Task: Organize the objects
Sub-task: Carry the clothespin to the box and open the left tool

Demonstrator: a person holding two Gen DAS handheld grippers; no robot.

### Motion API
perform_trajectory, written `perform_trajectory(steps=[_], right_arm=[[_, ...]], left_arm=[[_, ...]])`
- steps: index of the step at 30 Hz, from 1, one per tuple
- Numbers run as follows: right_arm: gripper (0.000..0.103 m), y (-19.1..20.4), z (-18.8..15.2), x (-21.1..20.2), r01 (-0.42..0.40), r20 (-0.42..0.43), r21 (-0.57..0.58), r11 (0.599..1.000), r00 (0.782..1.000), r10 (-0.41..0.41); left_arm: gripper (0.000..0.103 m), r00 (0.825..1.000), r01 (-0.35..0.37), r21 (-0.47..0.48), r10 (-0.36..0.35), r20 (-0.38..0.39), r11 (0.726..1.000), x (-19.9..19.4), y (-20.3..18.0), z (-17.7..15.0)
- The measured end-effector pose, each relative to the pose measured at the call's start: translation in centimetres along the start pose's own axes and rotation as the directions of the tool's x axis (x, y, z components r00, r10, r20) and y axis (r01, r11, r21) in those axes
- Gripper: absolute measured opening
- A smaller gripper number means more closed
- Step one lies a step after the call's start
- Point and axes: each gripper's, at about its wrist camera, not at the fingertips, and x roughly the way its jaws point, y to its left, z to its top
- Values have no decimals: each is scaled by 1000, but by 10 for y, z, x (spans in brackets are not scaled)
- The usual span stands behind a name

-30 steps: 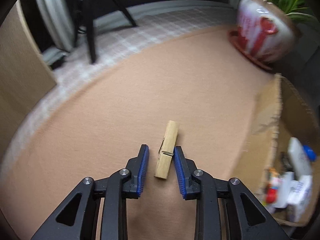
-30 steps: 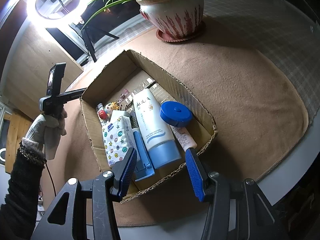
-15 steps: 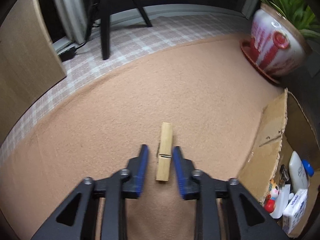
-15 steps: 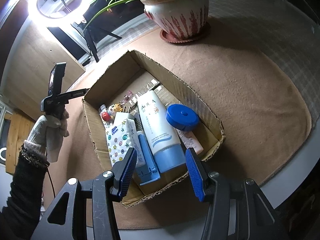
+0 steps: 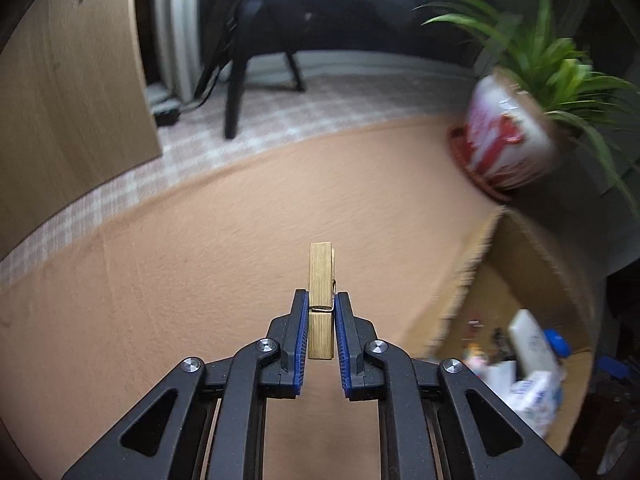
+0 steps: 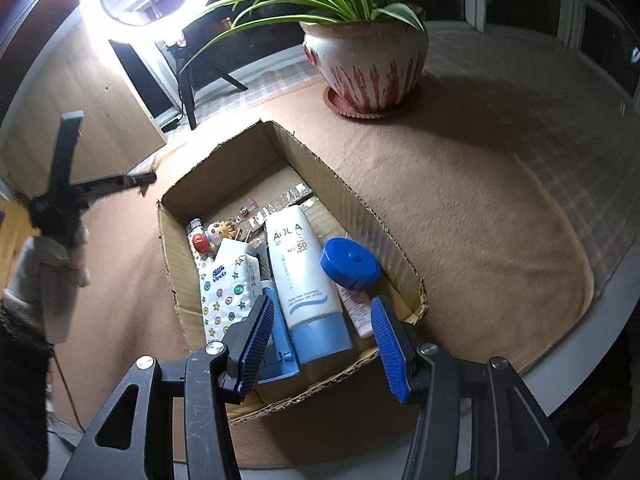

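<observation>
While the left hand-held gripper (image 5: 321, 320) is clamped on a wooden clothespin (image 5: 321, 300), the pin's long axis runs straight forward along the fingers, its far end pointing away toward the checked cloth at the back and its near end sitting between the blue pads (image 5: 302, 336). Its wire spring sits level with the fingertips. Whether the pin rests on the tan felt of the table (image 5: 160, 280) or hangs just above it cannot be told from this view. To the right of the pin stands an open cardboard box (image 5: 476, 264) (blurred here), and beyond it a red-and-white plant pot (image 5: 504, 140) on a saucer.

From the right wrist view, the gloved left hand (image 6: 48, 272) shows at the far left holding its tool out toward the box. The box (image 6: 352, 192) lies in the middle of the table (image 6: 500, 220), its long axis running away and to the left. Inside, left to right: a patterned tissue pack (image 6: 228, 292), a white sunscreen tube (image 6: 304, 280) lying lengthwise with its blue cap nearest the camera, and a round blue lid (image 6: 350, 264). The right hand-held gripper (image 6: 324, 332) is spread wide and grasps nothing, hovering over the box's near end. The plant pot (image 6: 364, 64) stands at the back right.
</observation>
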Motion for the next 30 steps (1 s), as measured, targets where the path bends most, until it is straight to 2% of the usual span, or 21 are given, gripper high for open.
perform_trajectory(steps=[4,11,20,21,22,24,30], right_arm=[[49,2,-2,-5,31,21,-40,999,999,-31],[57,-8,-5,-16,47,50,-39,998,998,-45],[59,-22,-9,-21,56,58,-17,998,997,-55],[60,-22,-10,-22,54,61,-18,998,997,-53],[60,-21,-10,-23,50,65,-20,999,997,-49],[61,-19,-10,-24,47,70,-24,999,996,-46],[62,-8,-11,-26,43,77,-46,998,996,-40]], left_arm=[[13,999,45,48,-47,28,998,-12,-37,3],[14,994,105,118,-106,5,988,4,-105,6],[14,989,146,154,-144,-25,977,18,-159,4],[24,990,141,157,-139,-25,977,17,-163,3],[46,991,137,162,-135,-25,977,16,-167,3],[75,992,128,170,-127,-14,977,12,-170,2],[77,995,93,165,-95,5,982,-4,-165,-7]])
